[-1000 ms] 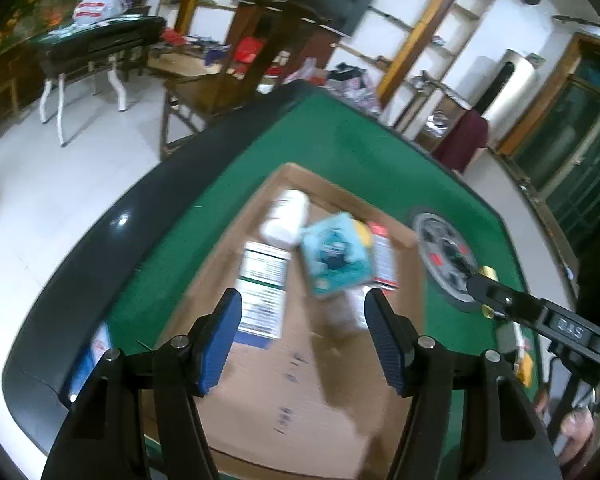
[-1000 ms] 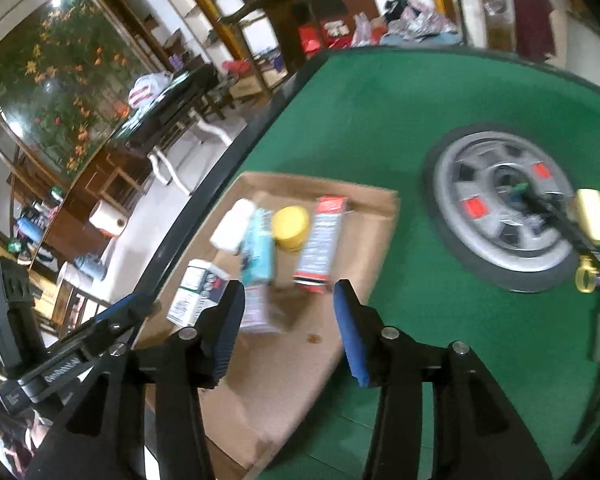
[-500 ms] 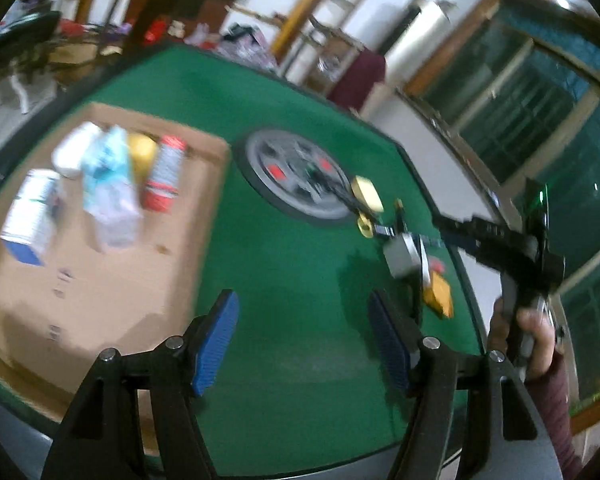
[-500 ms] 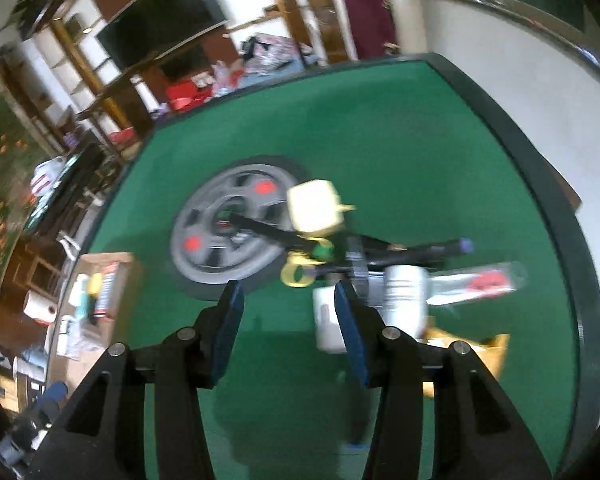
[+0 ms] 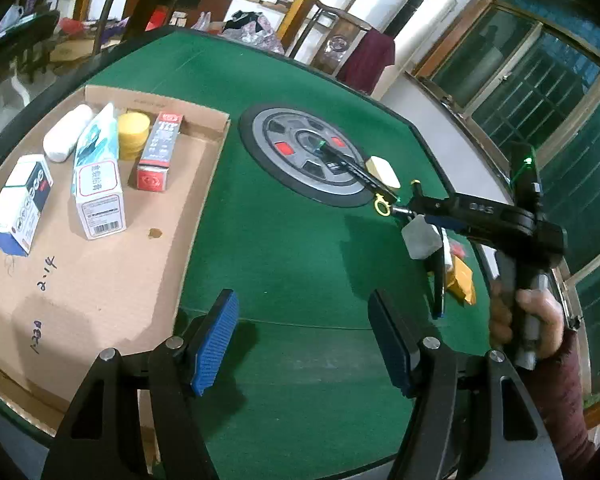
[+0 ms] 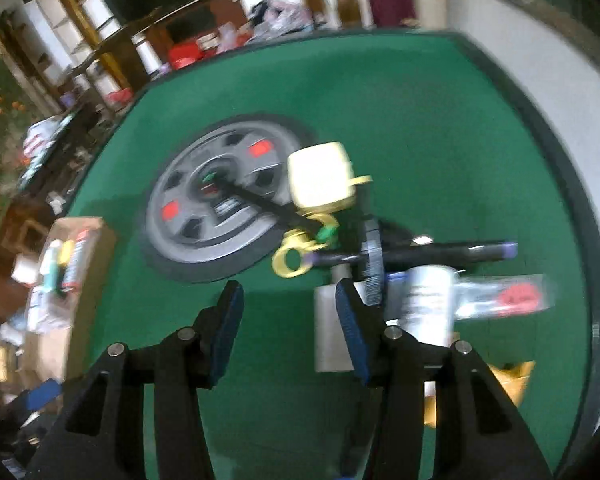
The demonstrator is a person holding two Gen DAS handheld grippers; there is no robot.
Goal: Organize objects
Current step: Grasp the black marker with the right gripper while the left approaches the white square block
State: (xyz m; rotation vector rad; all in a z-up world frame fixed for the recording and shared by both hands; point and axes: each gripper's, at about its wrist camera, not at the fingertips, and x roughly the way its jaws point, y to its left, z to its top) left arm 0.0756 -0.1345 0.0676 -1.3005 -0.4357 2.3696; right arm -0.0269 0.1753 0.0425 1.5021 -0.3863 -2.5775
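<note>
A flat cardboard tray point(image 5: 100, 280) lies on the green table at the left and holds a white bottle point(image 5: 66, 138), two white boxes point(image 5: 98, 176), a yellow round tin point(image 5: 133, 130) and a red box point(image 5: 158, 152). My left gripper point(image 5: 302, 340) is open and empty over the bare felt. My right gripper point(image 6: 288, 334) is open and empty, low over a pile at the table's right: a white box point(image 6: 328, 340), a white bottle point(image 6: 428, 304), a pale yellow block point(image 6: 320, 180), a yellow ring point(image 6: 290, 258) and a black rod point(image 6: 420, 254). The pile also shows in the left wrist view point(image 5: 420, 236).
A grey and black disc point(image 5: 304, 156) is set in the middle of the table. An orange packet point(image 5: 460, 280) and a clear packet with red print point(image 6: 500, 296) lie near the right edge. Chairs and shelves stand beyond the far side.
Both grippers have swung right, away from the cardboard tray towards the pile at the table's right side. The right gripper has come closer to the white box. Both stayed open.
</note>
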